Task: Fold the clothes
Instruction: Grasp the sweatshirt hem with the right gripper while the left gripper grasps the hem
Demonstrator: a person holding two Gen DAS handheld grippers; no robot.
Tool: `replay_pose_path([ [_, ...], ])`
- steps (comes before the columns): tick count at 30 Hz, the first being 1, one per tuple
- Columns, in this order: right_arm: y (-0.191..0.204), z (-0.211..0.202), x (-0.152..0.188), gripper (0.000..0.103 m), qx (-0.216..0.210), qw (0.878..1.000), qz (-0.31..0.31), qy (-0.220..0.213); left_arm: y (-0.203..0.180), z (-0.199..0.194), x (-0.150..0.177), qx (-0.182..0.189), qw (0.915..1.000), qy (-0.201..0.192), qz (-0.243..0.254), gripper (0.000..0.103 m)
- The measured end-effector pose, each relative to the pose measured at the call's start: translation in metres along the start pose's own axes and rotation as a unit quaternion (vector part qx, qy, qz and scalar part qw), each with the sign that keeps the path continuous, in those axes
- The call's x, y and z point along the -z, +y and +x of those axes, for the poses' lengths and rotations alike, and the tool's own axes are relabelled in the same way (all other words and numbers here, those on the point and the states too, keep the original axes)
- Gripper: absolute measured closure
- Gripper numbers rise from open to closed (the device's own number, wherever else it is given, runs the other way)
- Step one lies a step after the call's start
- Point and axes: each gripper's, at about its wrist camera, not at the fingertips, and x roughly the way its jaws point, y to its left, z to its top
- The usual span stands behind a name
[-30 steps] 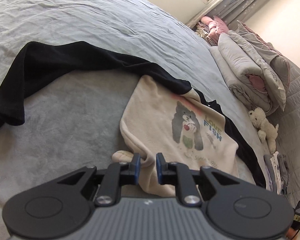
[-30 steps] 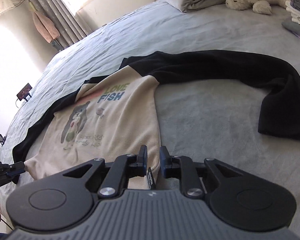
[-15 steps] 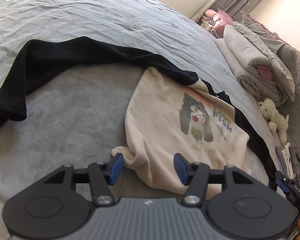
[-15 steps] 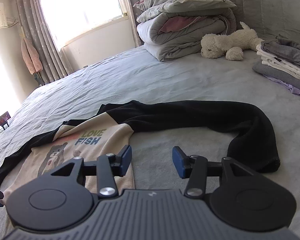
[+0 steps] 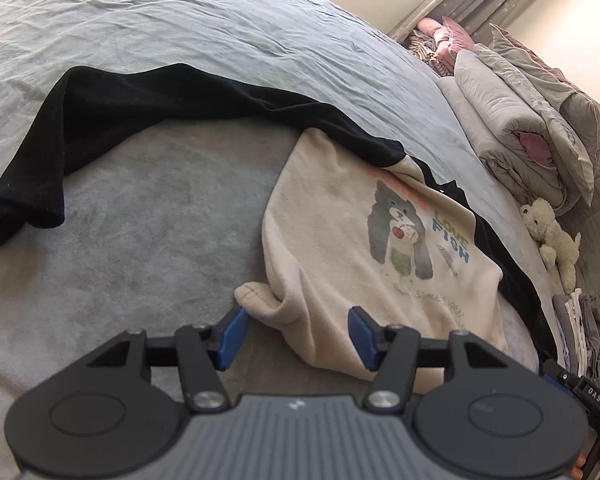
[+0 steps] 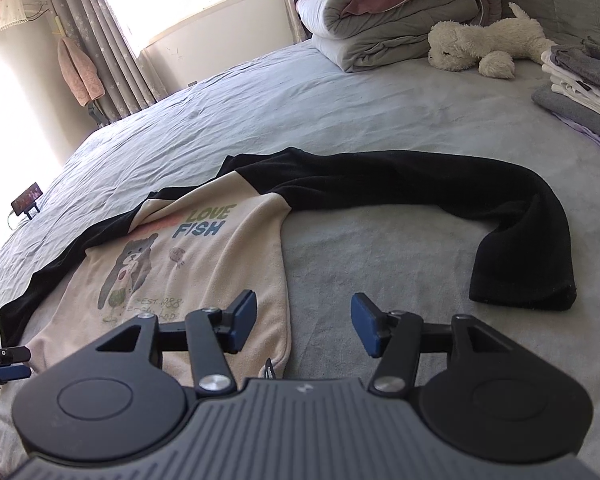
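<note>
A cream sweatshirt [image 5: 340,240] with a cat print and black sleeves lies front up on the grey bed [image 5: 160,220]. One black sleeve [image 5: 100,120] stretches out to the left in the left wrist view. My left gripper [image 5: 296,332] is open over the bunched hem corner, which sits between the blue pads untouched. In the right wrist view the sweatshirt [image 6: 220,272] lies left of centre and its other sleeve [image 6: 500,208] curves to the right. My right gripper [image 6: 304,316] has its jaws opening over the other hem corner; the hem edge lies between them, not pressed.
Folded duvets [image 6: 380,12] and a white plush toy [image 6: 480,44] sit at the head of the bed. A stack of folded clothes [image 6: 572,84] lies at the right. A phone on a stand [image 6: 26,200] is at the bed's far left edge.
Both grippers were shut on the sweatshirt's hem corners and have opened, leaving the hem on the bed. The right wrist view has tilted up towards the pillows.
</note>
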Motion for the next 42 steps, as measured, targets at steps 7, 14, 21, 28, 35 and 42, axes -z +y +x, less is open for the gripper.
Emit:
replay_pose_path([
  [7,-0.010,-0.006,0.012,0.046,-0.016,0.999,0.002,0.038,0.009,-0.012,0.000,0.020,0.9997,-0.006,-0.011,0.048],
  [14,-0.009,-0.007,0.020,0.046,-0.041,0.997,0.000,0.070,0.017,-0.022,0.002,0.036,0.9990,-0.008,-0.026,0.048],
  [21,-0.011,-0.006,0.023,0.046,-0.041,0.995,0.002,0.092,0.026,-0.030,0.000,0.044,0.9979,-0.017,-0.043,0.048],
  [28,-0.010,-0.010,0.024,0.046,-0.086,0.989,-0.011,0.118,0.016,-0.022,0.002,0.034,0.9993,-0.018,0.004,0.046],
  [35,0.023,-0.005,0.037,0.046,-0.104,0.978,-0.122,0.131,-0.009,-0.008,0.005,0.031,0.9942,-0.040,0.095,0.020],
  [42,0.033,0.003,0.043,0.088,-0.100,0.972,-0.170,0.128,-0.036,0.015,0.014,0.002,0.9785,-0.028,0.204,0.084],
])
